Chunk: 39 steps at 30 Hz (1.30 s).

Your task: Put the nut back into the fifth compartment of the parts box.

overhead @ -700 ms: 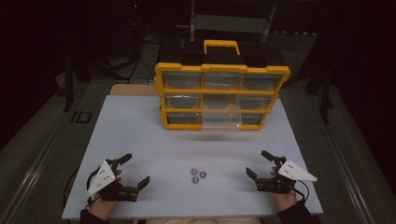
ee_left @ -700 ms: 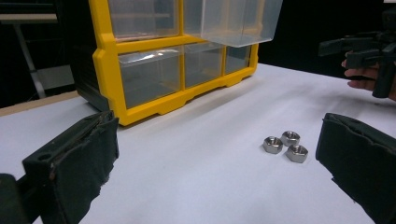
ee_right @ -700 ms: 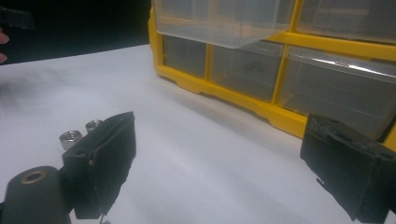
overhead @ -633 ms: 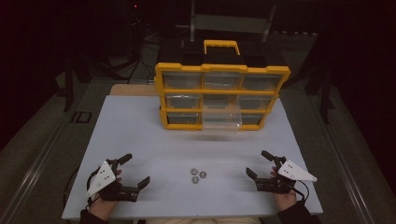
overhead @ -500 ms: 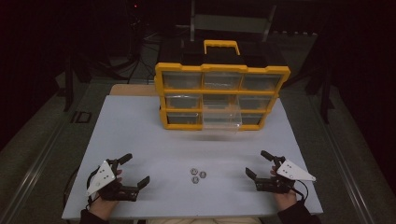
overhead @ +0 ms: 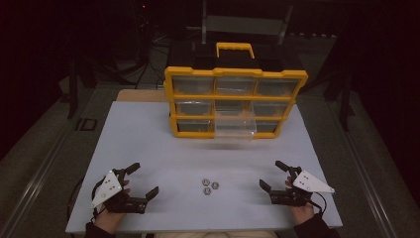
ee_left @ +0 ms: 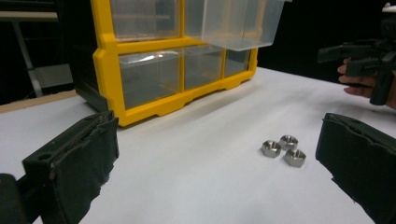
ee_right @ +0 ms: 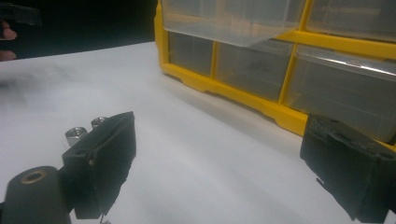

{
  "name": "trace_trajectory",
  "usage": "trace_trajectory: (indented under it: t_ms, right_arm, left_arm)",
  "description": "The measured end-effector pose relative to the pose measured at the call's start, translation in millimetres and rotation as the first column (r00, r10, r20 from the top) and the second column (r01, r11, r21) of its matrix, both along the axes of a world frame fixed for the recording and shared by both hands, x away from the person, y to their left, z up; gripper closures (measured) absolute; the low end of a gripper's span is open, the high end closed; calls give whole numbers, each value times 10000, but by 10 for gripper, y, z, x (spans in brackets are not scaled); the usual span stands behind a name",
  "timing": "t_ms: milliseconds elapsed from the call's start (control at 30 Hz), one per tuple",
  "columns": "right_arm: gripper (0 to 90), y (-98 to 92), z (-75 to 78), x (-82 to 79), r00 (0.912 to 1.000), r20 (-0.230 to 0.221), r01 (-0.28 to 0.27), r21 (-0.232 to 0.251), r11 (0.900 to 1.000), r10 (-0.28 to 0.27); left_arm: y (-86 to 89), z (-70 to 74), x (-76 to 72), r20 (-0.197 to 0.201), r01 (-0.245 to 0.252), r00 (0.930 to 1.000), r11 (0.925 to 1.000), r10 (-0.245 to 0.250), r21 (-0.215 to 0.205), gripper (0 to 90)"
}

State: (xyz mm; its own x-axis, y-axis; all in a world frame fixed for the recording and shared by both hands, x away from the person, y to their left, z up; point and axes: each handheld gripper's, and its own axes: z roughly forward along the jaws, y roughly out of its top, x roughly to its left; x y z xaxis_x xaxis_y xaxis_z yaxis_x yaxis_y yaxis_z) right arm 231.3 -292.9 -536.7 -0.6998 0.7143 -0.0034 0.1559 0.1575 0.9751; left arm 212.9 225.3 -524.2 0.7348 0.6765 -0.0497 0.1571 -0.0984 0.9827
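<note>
Three steel nuts sit clustered low centre of the desk, between both released tongs, left and right. Small, hard, slippery: pinch across flats. Beyond, one drawer of the organiser juts open.

A white table stands on grey floor in a dark room.
</note>
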Motion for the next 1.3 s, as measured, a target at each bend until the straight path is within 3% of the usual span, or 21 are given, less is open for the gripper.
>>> trace_trajectory:
  t_ms: [100, 400, 500, 667, 1000, 1300]
  right_arm:
    - [106, 0, 13, -10, 10000, 43, -5, 54, 10000, 5]
    - [106, -10, 30, -11, 9999, 104, 33, 143, 9999, -35]
    - [106, -8, 30, -12, 10000, 79, 18, 156, 9999, -19]
    - [106, -9, 30, -9, 10000, 63, -15, 193, 9998, 13]
    - [107, -5, 29, -6, 10000, 8, -95, 250, 9996, 94]
    - [107, 4, 28, -5, 9999, -7, -162, 251, 9996, 162]
  left_arm:
    - [-8, 26, 7, -98, 16, 10000, 10000, -16, -72, 0]
    - [-65, 440, 31, -48, -71, 10000, 10000, 71, -1, 0]
    - [-127, 599, 70, 90, 189, 9998, 9998, -190, 93, 0]
    - [-228, 734, 146, 129, 646, 9978, 9979, -647, 64, 0]
    - [-465, 837, 315, -68, 1295, 9916, 9915, -1294, 107, 0]
    - [-805, 812, 482, -363, 1833, 9827, 9815, -1815, 556, 0]
